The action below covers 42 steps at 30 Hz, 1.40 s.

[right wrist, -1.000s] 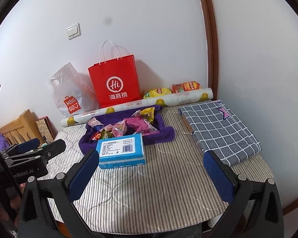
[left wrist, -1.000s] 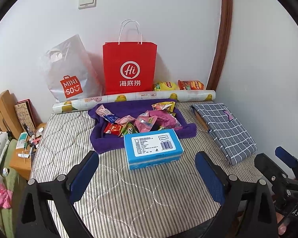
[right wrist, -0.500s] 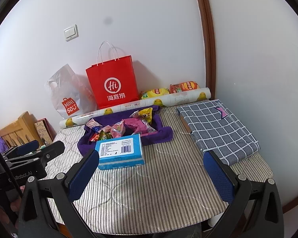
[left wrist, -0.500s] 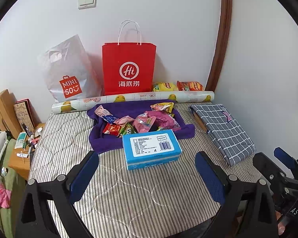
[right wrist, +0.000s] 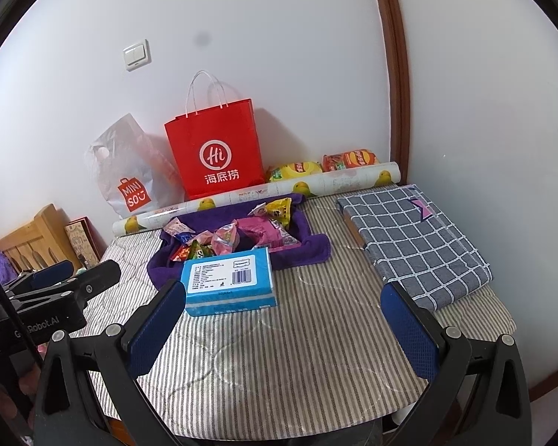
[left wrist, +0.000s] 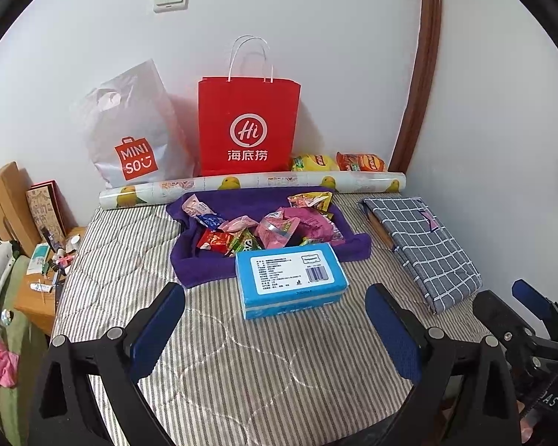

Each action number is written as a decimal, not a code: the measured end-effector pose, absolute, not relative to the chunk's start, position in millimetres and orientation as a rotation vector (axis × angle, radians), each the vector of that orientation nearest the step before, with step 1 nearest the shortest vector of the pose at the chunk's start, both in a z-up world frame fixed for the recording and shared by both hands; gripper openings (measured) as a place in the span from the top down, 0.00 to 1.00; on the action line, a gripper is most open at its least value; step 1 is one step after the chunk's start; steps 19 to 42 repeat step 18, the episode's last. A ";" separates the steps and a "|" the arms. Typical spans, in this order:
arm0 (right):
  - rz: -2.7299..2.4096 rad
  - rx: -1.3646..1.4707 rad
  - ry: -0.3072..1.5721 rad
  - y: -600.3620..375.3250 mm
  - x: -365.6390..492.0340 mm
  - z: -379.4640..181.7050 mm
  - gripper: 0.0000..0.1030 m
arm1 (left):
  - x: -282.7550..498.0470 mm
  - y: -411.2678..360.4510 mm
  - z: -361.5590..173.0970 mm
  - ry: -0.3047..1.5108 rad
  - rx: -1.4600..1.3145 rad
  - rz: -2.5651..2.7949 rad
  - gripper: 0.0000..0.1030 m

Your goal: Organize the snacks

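red paper bag [left wrist: 248,126], purple towel [left wrist: 204,264], blue box [left wrist: 290,278], grey-striped mattress [left wrist: 260,371], blue checked cloth [left wrist: 424,245]

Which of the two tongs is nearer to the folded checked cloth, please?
Right. The right tongs hover just beside the checked cloth; the left tongs sit farther over, facing the blue box.
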State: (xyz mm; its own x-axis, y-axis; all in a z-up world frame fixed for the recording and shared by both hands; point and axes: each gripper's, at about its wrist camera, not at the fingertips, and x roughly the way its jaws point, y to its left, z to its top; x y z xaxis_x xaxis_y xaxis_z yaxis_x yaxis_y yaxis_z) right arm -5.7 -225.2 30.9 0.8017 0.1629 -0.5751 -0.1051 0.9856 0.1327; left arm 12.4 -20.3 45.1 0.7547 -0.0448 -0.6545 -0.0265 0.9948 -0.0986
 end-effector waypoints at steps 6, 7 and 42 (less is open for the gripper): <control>0.154 0.086 0.623 -218.6 -4.2 30.4 0.00 | 16.9 -16.5 41.7 0.717 -0.111 -0.009 0.05; 0.154 0.083 0.622 -217.8 -4.1 30.4 0.00 | 17.5 -16.1 41.2 0.716 -0.112 -0.011 0.05; 0.152 0.067 0.630 -209.2 14.0 21.6 0.00 | 37.8 -11.1 29.9 0.729 -0.095 -0.010 0.05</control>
